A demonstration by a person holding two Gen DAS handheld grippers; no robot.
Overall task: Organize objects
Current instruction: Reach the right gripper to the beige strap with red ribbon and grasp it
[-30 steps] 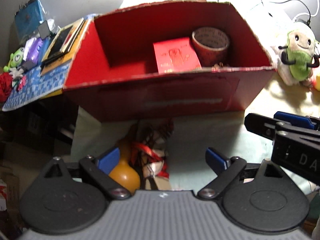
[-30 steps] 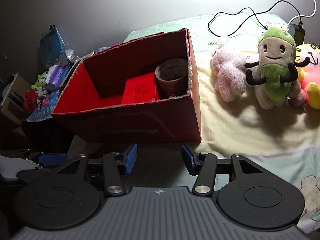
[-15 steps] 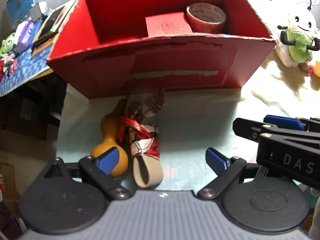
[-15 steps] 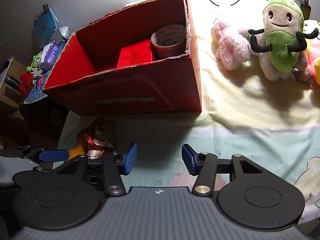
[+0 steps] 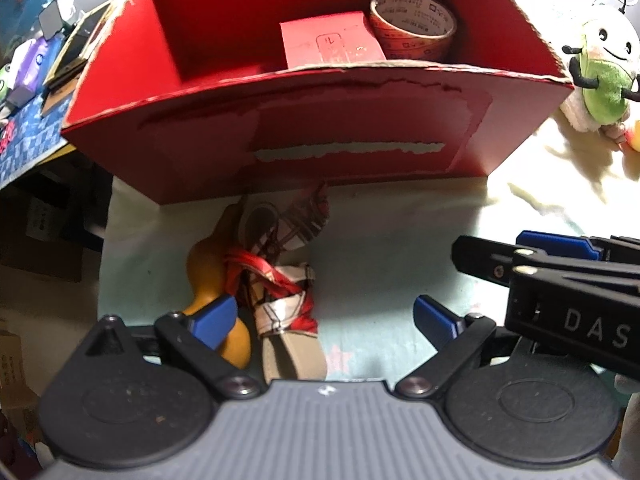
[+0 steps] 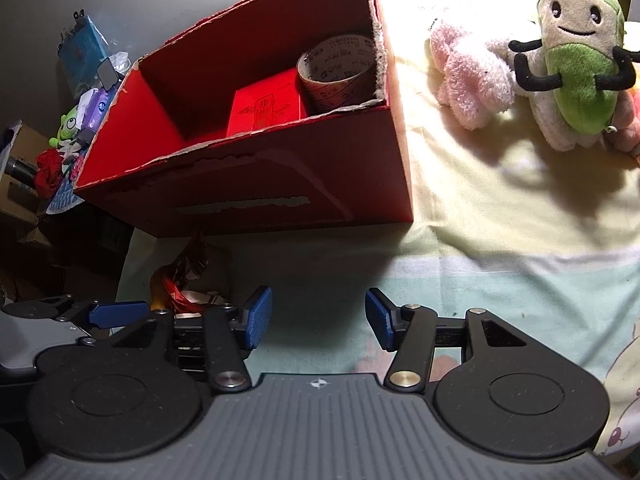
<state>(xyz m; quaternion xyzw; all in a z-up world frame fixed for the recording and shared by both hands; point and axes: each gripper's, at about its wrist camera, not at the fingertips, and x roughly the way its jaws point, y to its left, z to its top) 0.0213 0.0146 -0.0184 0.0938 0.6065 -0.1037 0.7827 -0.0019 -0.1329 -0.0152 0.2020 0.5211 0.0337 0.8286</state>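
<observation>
Red box (image 5: 360, 152); orange gourd (image 5: 208, 268); blue-tipped tongs (image 5: 324, 320).

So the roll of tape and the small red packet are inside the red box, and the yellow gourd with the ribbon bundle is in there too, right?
Not quite. The roll of tape and small red packet are inside the red box, but the yellow gourd and ribbon bundle lie outside, on the sheet in front of the box. The left wrist view shows it.

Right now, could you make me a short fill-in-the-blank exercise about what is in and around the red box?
1. The tape roll lies inside the red ____.
2. The orange gourd lies ____ the box, on the sheet.
3. The jaws of the left gripper are ____.
4. The green plush toy sits to the ____ of the box.

Missing words: box; outside; open; right
</observation>
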